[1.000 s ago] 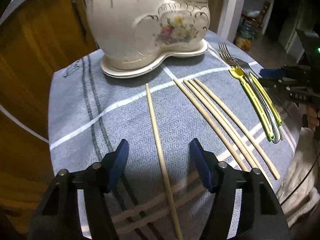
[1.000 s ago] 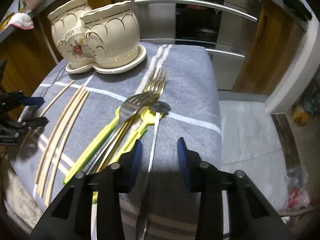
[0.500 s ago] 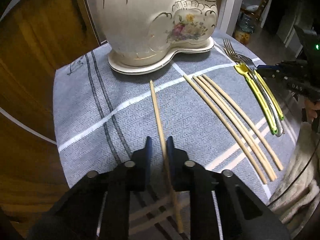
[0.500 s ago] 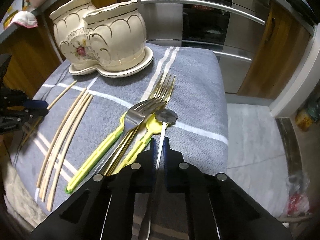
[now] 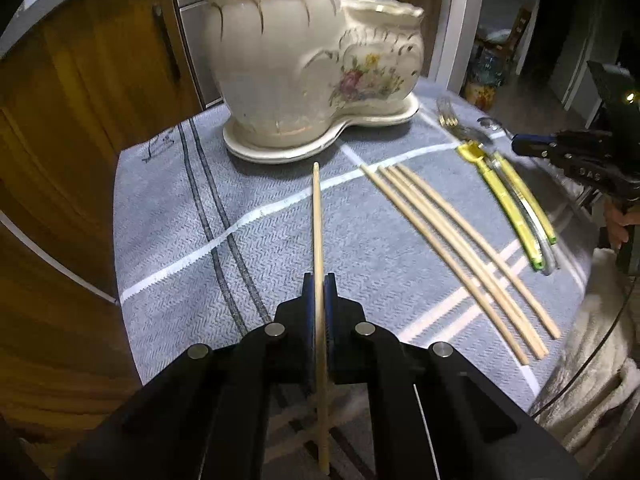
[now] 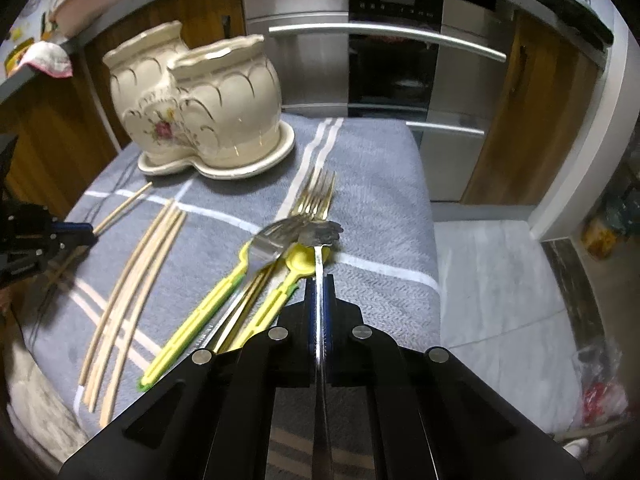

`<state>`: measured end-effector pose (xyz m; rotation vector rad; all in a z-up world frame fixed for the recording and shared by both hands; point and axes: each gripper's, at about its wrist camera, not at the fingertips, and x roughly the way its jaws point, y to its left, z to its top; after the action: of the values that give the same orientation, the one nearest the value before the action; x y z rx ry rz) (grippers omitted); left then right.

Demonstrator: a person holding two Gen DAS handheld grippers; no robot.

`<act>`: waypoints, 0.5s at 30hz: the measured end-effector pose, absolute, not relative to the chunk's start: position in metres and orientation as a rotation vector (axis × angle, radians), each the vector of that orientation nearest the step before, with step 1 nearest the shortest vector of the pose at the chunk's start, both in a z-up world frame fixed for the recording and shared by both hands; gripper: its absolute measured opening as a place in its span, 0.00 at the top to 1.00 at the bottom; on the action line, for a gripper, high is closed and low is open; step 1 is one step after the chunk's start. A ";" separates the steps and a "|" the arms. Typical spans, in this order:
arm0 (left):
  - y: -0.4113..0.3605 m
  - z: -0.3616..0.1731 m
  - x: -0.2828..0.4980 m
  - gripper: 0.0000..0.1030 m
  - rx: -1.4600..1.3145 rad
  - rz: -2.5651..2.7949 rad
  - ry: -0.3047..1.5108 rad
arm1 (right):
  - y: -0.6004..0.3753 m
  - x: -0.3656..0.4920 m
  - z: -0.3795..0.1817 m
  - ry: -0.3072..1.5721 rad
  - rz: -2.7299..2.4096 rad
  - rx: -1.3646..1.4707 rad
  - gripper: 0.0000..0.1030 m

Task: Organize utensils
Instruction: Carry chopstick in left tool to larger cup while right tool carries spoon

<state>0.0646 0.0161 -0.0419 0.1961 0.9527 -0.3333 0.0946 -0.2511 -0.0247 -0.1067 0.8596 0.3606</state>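
Your left gripper (image 5: 319,280) has its blue-padded jaws closed tight on a single pale wooden chopstick (image 5: 317,216), which points ahead toward the cream twin-pot ceramic utensil holder with gold trim and a flower motif (image 5: 304,60). To its right, four more pale wooden chopsticks (image 5: 460,248) lie side by side on the grey checked cloth (image 5: 168,240).

Your right gripper (image 6: 319,280) is clamped on the thin handle of a silver metal spoon (image 6: 320,240), its bowl over the yellow plastic utensils (image 6: 200,316). Gold-toned forks (image 6: 316,196) lie just beyond, with the holder well behind them to the left.
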 end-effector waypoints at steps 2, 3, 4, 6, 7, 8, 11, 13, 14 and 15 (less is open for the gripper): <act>0.017 -0.037 0.060 0.95 0.186 -0.333 0.932 | -0.254 0.090 -0.021 0.834 0.357 -0.098 0.96; 0.018 -0.033 0.056 0.95 0.174 -0.339 0.911 | -0.255 0.088 -0.018 0.820 0.361 -0.090 0.96; 0.019 -0.030 0.054 0.95 0.164 -0.343 0.894 | -0.256 0.084 -0.015 0.798 0.367 -0.080 0.96; 0.020 -0.022 0.049 0.95 0.139 -0.356 0.850 | -0.258 0.078 -0.009 0.757 0.374 -0.068 0.96; 0.020 -0.019 0.047 0.95 0.131 -0.360 0.833 | -0.258 0.075 -0.005 0.732 0.381 -0.058 0.96; 0.022 -0.014 0.044 0.95 0.118 -0.361 0.811 | -0.259 0.071 -0.001 0.707 0.391 -0.049 0.96; 0.024 -0.003 0.037 0.95 0.094 -0.375 0.741 | -0.257 0.061 0.009 0.645 0.410 -0.045 0.96; 0.025 0.004 0.034 0.95 0.088 -0.364 0.698 | -0.254 0.056 0.017 0.604 0.423 -0.045 0.96; 0.027 0.007 0.033 0.95 0.076 -0.363 0.675 | -0.253 0.055 0.021 0.584 0.430 -0.042 0.96; 0.030 0.011 0.034 0.95 0.060 -0.362 0.655 | -0.251 0.053 0.026 0.556 0.439 -0.038 0.96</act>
<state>0.0338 0.0297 0.0108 0.0601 0.6554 -0.3619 0.0532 -0.2509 0.0261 -0.0383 0.5557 0.4386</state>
